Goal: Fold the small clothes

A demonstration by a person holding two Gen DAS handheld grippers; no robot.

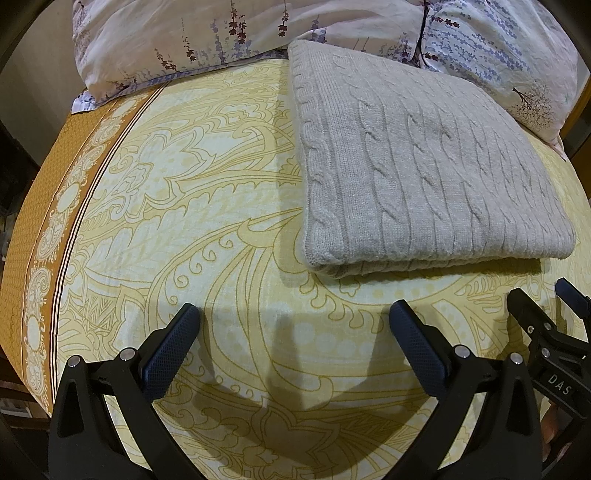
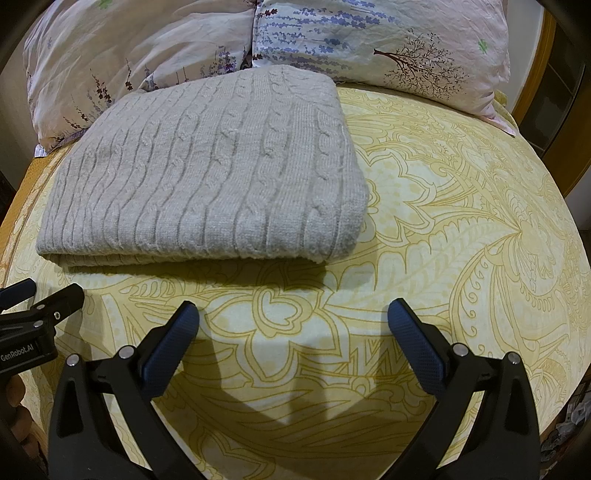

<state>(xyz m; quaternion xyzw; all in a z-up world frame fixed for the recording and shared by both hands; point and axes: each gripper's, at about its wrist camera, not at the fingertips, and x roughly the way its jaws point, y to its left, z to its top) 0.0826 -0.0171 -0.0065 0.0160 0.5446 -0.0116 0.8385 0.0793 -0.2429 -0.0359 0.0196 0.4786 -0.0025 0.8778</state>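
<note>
A grey cable-knit sweater lies folded into a neat rectangle on the bed; it also shows in the right wrist view. My left gripper is open and empty, just short of the sweater's near folded edge, to its left. My right gripper is open and empty, just short of the sweater's near right corner. The right gripper shows at the right edge of the left wrist view, and the left gripper shows at the left edge of the right wrist view. Neither touches the sweater.
The bed has a yellow paisley sheet with an orange border band at its left side. Two floral pillows lie behind the sweater. A wooden bed frame runs along the right.
</note>
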